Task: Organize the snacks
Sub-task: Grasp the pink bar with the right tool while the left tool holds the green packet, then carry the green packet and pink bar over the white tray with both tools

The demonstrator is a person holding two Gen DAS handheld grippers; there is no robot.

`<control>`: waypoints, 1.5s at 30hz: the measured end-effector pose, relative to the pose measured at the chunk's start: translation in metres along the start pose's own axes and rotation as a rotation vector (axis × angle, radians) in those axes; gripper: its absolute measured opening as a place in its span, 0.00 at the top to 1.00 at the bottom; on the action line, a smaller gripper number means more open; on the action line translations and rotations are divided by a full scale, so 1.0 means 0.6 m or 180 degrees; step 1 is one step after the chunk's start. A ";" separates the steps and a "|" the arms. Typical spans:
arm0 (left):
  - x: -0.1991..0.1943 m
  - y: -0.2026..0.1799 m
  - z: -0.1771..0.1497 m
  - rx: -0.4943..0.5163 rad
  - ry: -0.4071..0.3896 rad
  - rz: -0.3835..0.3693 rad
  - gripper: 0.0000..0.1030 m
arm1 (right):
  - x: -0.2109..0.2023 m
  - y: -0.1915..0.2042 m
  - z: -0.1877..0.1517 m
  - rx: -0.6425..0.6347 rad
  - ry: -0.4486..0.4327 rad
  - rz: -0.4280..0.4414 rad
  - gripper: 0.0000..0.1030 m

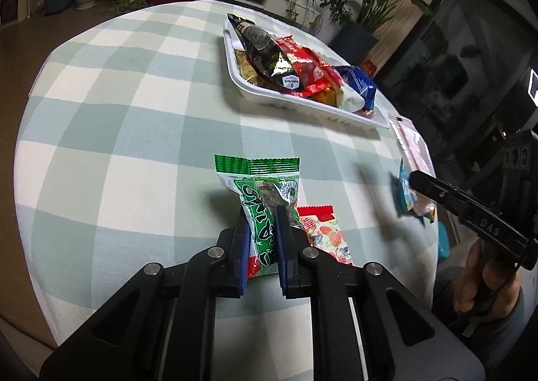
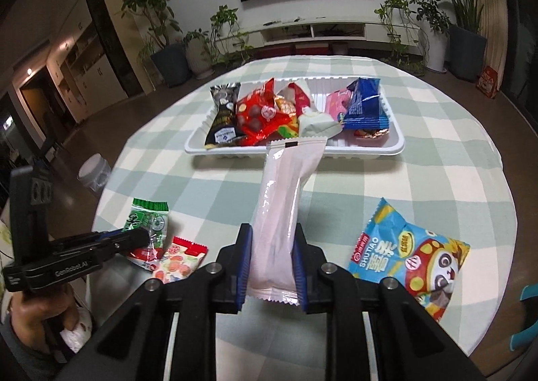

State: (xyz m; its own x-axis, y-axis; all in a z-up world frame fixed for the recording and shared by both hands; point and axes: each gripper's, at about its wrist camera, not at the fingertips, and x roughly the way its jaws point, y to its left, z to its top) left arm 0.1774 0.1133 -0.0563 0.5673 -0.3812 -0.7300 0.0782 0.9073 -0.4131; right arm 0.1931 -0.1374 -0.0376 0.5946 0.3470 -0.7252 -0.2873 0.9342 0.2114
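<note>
My left gripper (image 1: 263, 213) is shut on a green snack packet (image 1: 260, 199), held just over the checked tablecloth; it also shows in the right wrist view (image 2: 148, 219). My right gripper (image 2: 271, 233) is shut on a long white packet (image 2: 285, 199), its far end over the near rim of the white tray (image 2: 395, 145). The tray holds several snack packets, black, red and blue; it shows in the left wrist view (image 1: 235, 75) too.
A red and white candy packet (image 1: 328, 233) lies beside the green one. A blue panda snack bag (image 2: 413, 253) lies at right near the table edge. Plants and a TV cabinet stand beyond the round table.
</note>
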 end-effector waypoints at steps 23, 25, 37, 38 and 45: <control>-0.025 0.000 0.007 -0.0158 -0.0168 -0.0178 0.89 | -0.089 -0.153 -0.007 0.0783 -0.0295 0.0062 0.76; -0.029 -0.005 0.020 -0.0141 -0.0181 -0.0187 0.89 | -0.094 -0.167 0.000 0.0821 -0.0318 0.0051 0.76; -0.036 -0.089 0.218 0.0370 -0.0372 -0.0095 0.89 | -0.125 -0.171 0.152 0.0498 -0.0634 -0.0076 0.76; -0.028 -0.099 0.239 0.0429 -0.0368 -0.0068 0.89 | -0.117 -0.162 0.175 0.0414 -0.0628 -0.0070 0.76; 0.061 -0.125 0.342 0.0561 -0.0148 0.0122 0.89 | -0.011 -0.114 0.265 0.0096 -0.0314 0.0072 0.76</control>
State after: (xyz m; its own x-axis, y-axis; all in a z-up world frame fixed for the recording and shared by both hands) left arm 0.3604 0.0678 0.0596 0.6097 -0.3409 -0.7156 0.1958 0.9396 -0.2807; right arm 0.3284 -0.1904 0.0569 0.6597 0.3733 -0.6523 -0.2797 0.9275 0.2479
